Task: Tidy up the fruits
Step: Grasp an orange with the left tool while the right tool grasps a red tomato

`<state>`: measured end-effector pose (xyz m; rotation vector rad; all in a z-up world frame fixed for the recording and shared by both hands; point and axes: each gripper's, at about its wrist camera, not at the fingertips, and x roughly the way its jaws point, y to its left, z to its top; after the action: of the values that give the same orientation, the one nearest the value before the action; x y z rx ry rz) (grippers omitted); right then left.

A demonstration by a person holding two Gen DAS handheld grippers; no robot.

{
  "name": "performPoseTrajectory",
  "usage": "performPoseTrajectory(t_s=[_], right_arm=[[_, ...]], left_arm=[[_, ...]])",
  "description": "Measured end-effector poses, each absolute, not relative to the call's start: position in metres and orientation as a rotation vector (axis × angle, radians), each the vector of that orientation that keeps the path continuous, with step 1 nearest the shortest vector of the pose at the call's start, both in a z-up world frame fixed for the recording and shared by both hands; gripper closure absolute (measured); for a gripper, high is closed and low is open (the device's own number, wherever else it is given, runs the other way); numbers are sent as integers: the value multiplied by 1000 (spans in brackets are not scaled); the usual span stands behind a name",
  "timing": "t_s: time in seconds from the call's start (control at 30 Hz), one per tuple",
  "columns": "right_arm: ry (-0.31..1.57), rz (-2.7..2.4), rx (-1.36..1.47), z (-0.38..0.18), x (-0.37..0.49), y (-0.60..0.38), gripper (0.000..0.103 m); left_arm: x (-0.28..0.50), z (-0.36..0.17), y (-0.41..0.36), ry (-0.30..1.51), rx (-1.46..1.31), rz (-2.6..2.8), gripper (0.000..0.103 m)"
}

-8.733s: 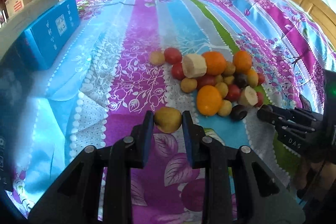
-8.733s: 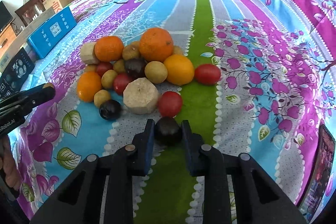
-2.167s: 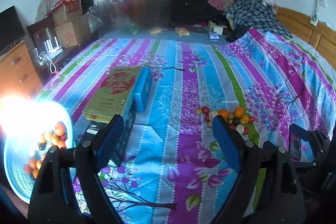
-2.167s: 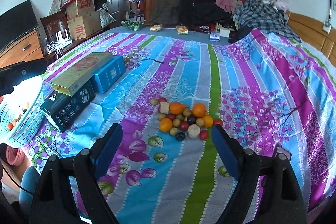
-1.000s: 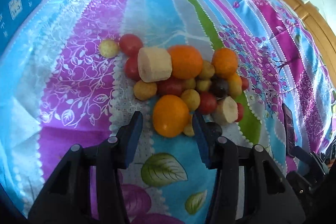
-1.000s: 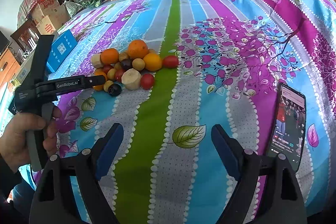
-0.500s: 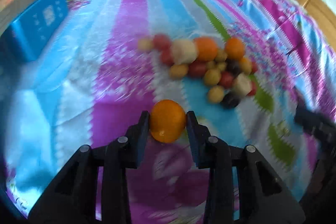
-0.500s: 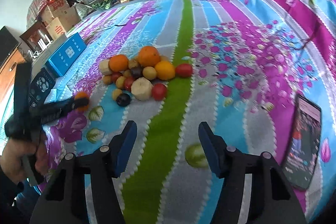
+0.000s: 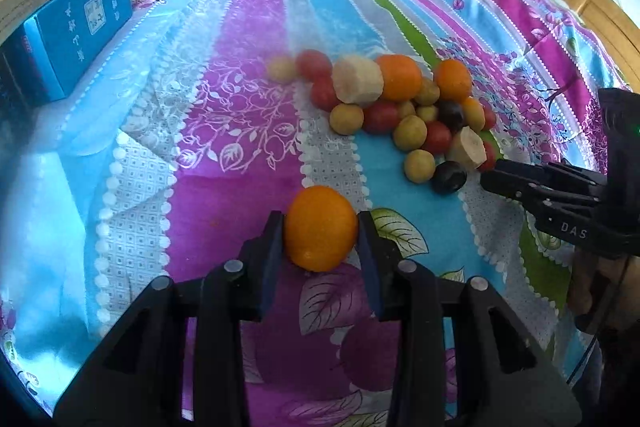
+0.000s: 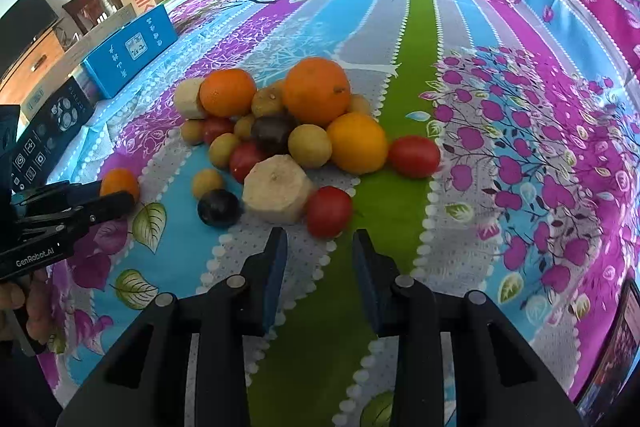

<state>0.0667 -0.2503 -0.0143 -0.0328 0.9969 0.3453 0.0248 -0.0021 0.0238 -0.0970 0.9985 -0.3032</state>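
- The left gripper (image 9: pixel 320 239) has its fingers pinched on an orange (image 9: pixel 321 228), held clear of the fruit pile (image 10: pixel 288 143), to its near left.
- The right gripper (image 10: pixel 318 251) stands part-open and empty, just short of a red tomato (image 10: pixel 329 211).
- The orange is round and smooth; a slack squeeze could let it roll out onto the bedspread (image 9: pixel 240 99).
- Pushing in at the tomato might nudge the heap and scatter it.
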Motion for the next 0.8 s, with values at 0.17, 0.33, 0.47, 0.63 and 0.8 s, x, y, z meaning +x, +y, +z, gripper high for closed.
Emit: performPoseTrajectory(t_s=[0.17,0.33,0.47,0.63,0.8], right_arm=[[975,346,-62,-18,76,-247,65],[963,355,-50,-22,81,-251,70],[954,326,-33,-20,80,-255,75],[945,296,-19,-15,73,-256,75],[928,267,2,-4,64,-258,75]], left_arm=[[25,22,-3,994,-104,-301,65],[26,22,-2,988,-107,-302,65],[25,23,-4,985,-102,-295,67],[24,24,-6,984,-98,-278,67],[24,24,-7,988,-94,-268,67]])
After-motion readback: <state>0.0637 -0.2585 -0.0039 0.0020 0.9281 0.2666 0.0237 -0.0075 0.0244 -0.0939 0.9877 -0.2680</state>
